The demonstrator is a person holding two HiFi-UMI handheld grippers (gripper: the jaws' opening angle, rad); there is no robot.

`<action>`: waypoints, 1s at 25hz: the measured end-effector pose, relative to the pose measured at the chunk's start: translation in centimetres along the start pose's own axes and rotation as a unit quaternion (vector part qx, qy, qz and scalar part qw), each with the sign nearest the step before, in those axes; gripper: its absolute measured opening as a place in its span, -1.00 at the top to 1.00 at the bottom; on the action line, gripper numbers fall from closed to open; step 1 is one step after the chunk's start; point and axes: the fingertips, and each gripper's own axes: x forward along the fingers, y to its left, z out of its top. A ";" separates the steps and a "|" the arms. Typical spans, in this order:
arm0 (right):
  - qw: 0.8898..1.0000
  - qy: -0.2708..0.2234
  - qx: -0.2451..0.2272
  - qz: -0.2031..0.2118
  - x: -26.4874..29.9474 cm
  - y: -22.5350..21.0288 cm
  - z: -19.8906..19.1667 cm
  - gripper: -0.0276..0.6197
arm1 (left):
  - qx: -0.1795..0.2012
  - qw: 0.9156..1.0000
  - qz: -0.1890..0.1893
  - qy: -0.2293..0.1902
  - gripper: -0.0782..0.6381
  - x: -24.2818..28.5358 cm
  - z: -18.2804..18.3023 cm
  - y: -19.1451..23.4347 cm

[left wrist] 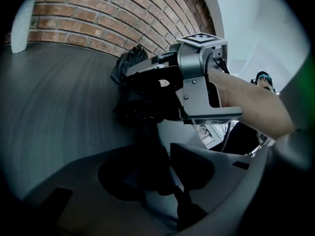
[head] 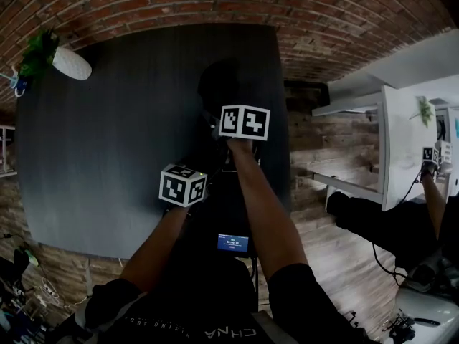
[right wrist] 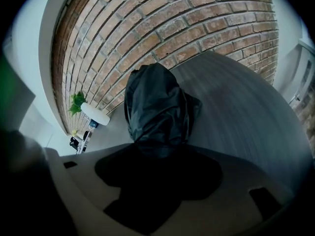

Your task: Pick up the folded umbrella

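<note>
Right claw was pinching the umbrella by its bunched fabric over the tabletop, left claw looked clamped on its stem, so lifting unevenly could've let that slick fabric slide out.

The dark table is seen steeply from above in the head view. Both gripper views are taken low and close over it, facing the brick wall; the folded umbrella is shared by all three.
</note>
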 end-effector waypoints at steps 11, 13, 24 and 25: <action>0.999 -0.049 -0.011 0.022 -2.6 1.7 0.5 0.11 | 0.025 0.999 -0.008 -0.020 0.29 -1.5 0.4 -0.9; 0.998 -0.061 -0.014 0.028 -3.3 2.2 0.7 0.11 | 0.032 0.999 -0.009 -0.026 0.29 -2.0 0.6 -1.2; 0.987 -0.130 -0.066 0.074 -8.1 6.8 2.1 0.11 | 0.053 0.996 -0.025 -0.072 0.29 -5.1 2.0 -3.1; 0.985 -0.136 -0.070 0.079 -8.6 7.3 2.2 0.11 | 0.056 0.995 -0.026 -0.078 0.29 -5.5 2.2 -3.4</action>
